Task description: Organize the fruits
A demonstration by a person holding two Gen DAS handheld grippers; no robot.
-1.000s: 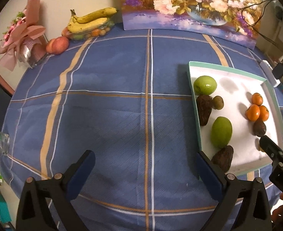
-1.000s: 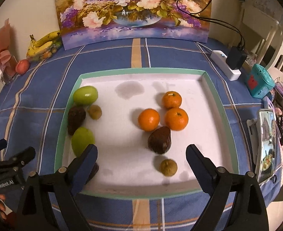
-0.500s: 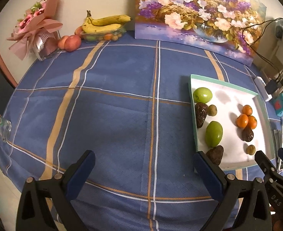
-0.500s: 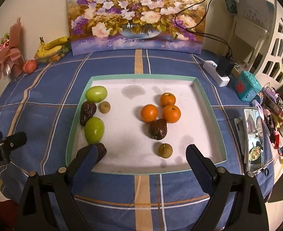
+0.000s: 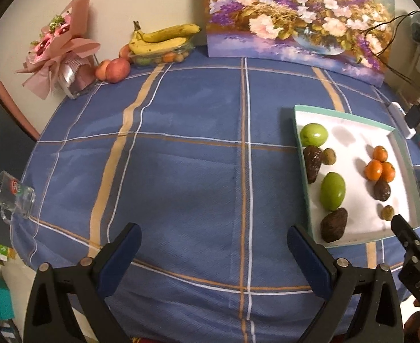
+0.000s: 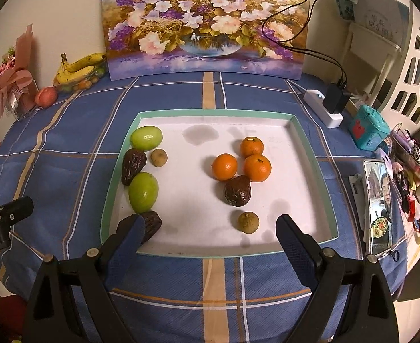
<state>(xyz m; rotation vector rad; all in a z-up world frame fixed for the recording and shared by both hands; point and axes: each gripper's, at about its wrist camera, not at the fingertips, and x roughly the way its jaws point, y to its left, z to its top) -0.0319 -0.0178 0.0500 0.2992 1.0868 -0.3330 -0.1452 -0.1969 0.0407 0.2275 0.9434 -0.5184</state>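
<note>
**Right wrist view: fruit grouped on the tray**

Right wrist view shows our right gripper (image 6: 210, 228) with jaws spread wide, empty, over the near rim of the tray (image 6: 315, 154). At 10 o'clock lie two green fruits (image 6: 143, 191), dark brown ones (image 6: 133, 165) and a small tan one. At 1 o'clock three oranges (image 6: 224, 167) cluster together. Our left gripper (image 5: 214, 247) hovers released over the blue tablecloth (image 5: 181, 171); bananas (image 5: 164, 37) sit far off at 11 o'clock.
</note>
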